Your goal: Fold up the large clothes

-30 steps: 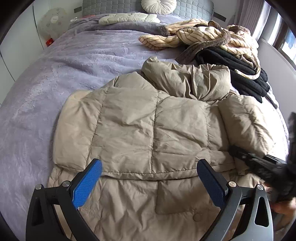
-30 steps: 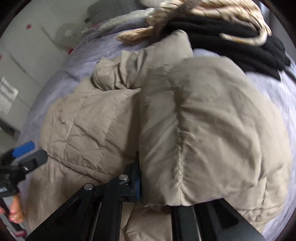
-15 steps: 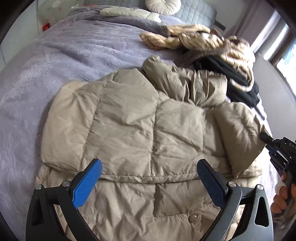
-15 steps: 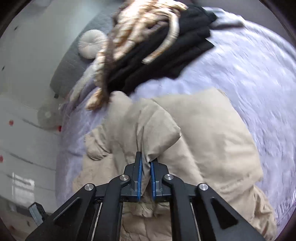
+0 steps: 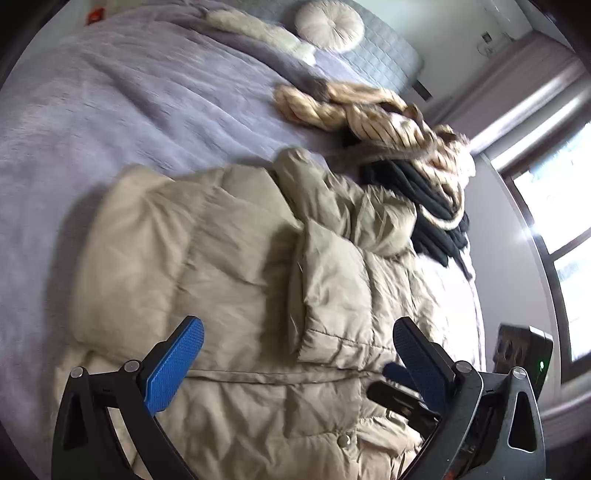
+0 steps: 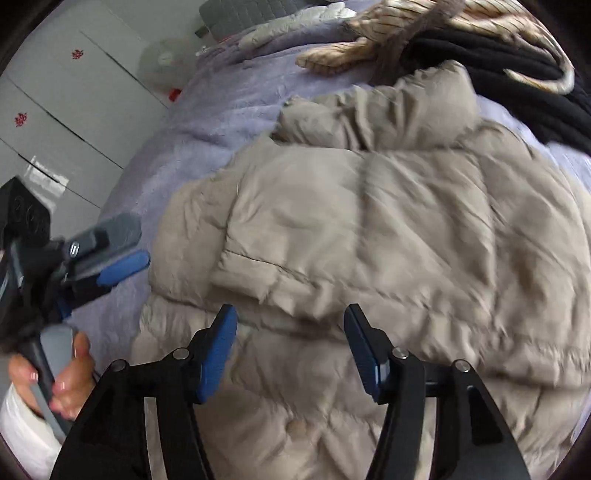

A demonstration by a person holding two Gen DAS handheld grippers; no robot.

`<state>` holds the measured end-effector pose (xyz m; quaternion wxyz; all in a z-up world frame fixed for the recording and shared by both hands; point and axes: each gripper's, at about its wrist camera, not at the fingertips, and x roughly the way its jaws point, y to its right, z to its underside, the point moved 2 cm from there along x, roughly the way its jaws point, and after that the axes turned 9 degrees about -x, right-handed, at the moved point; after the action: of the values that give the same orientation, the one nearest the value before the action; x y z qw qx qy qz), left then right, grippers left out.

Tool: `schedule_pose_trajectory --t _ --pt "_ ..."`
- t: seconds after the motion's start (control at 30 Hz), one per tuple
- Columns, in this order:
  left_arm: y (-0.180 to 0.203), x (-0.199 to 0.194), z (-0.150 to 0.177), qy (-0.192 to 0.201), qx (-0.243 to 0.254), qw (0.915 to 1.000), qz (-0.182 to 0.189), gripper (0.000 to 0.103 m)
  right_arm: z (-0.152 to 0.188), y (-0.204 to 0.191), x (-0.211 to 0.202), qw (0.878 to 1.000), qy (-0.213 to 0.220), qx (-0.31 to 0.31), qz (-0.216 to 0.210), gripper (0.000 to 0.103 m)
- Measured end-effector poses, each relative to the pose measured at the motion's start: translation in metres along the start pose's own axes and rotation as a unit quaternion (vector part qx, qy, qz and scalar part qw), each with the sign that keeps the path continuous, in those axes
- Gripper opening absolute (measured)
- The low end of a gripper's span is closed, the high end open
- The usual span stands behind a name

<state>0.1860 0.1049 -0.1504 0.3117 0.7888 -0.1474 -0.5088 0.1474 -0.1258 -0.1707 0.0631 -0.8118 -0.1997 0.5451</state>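
Note:
A beige puffer jacket [image 5: 236,280] lies flat on the lilac bed cover, hood [image 5: 332,192] toward the pillows. Both sleeves are folded in over its body; the right sleeve [image 5: 332,288] rests across the middle. My left gripper [image 5: 299,343] hovers open above the jacket's lower half with nothing between its blue pads. My right gripper [image 6: 290,332] is just above the jacket [image 6: 388,236], its jaws opening and empty, the sleeve cuff [image 6: 255,273] lying loose just ahead of them. The left gripper [image 6: 110,266] shows at the left of the right wrist view, held by a hand [image 6: 66,376].
A striped cream garment [image 5: 369,118] and a folded black one [image 5: 424,206] lie piled at the far right of the bed. A round cushion [image 5: 328,24] and grey headboard sit at the head. White cupboards [image 6: 55,103] stand left, a window [image 5: 561,206] right.
My right gripper carried the right sleeve over the jacket's body, then opened and let it drop there. The left gripper swung and turned slightly, staying open.

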Motion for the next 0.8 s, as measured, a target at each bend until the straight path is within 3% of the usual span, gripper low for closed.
schedule_pose_trajectory --t 0.13,0.23,0.27,0.3,0.33,0.37,0.4,0.43,0.5,0.57,0.67,0.8 --pt "0.012 0.039 0.009 -0.044 0.009 0.9990 0.010 0.102 0.047 0.073 -0.039 0.991 0.005 0.130 0.016 0.064" --pt "0.021 0.067 0.011 -0.064 0.010 0.9979 0.009 0.101 0.075 0.137 -0.069 0.966 0.047 0.253 0.001 0.064" --pt "0.025 0.072 0.011 -0.066 0.010 0.9977 0.012 0.086 0.081 0.157 -0.079 0.954 0.069 0.291 -0.009 0.064" --pt "0.028 0.076 0.011 -0.071 0.009 0.9974 0.013 0.058 0.084 0.167 -0.085 0.947 0.084 0.310 -0.010 0.064" --pt "0.030 0.080 0.011 -0.078 0.010 0.9969 0.012 0.042 0.085 0.177 -0.090 0.941 0.095 0.324 -0.004 0.063" --pt "0.032 0.084 0.011 -0.084 0.012 0.9963 0.005 0.010 0.085 0.185 -0.094 0.937 0.105 0.334 0.005 0.049" --pt "0.033 0.084 0.011 -0.085 0.015 0.9963 0.005 0.010 0.083 0.190 -0.095 0.935 0.112 0.337 0.010 0.033" --pt "0.034 0.080 0.011 -0.074 0.017 0.9971 0.004 0.010 0.080 0.191 -0.093 0.934 0.113 0.338 0.016 0.011" --pt "0.034 0.064 0.012 -0.052 0.034 0.9981 0.008 0.010 0.076 0.190 -0.090 0.937 0.118 0.329 0.014 0.008" --pt "0.028 0.054 0.015 -0.038 0.047 0.9981 -0.005 0.010 0.067 0.177 -0.082 0.949 0.111 0.294 0.018 0.008" --pt "0.005 0.060 0.019 -0.053 0.041 0.9972 -0.033 0.010 0.066 0.164 -0.071 0.961 0.082 0.259 0.044 0.008" --pt "-0.011 0.067 0.023 -0.057 0.047 0.9956 -0.057 0.019 0.078 0.173 -0.054 0.957 0.073 0.278 0.043 0.008"
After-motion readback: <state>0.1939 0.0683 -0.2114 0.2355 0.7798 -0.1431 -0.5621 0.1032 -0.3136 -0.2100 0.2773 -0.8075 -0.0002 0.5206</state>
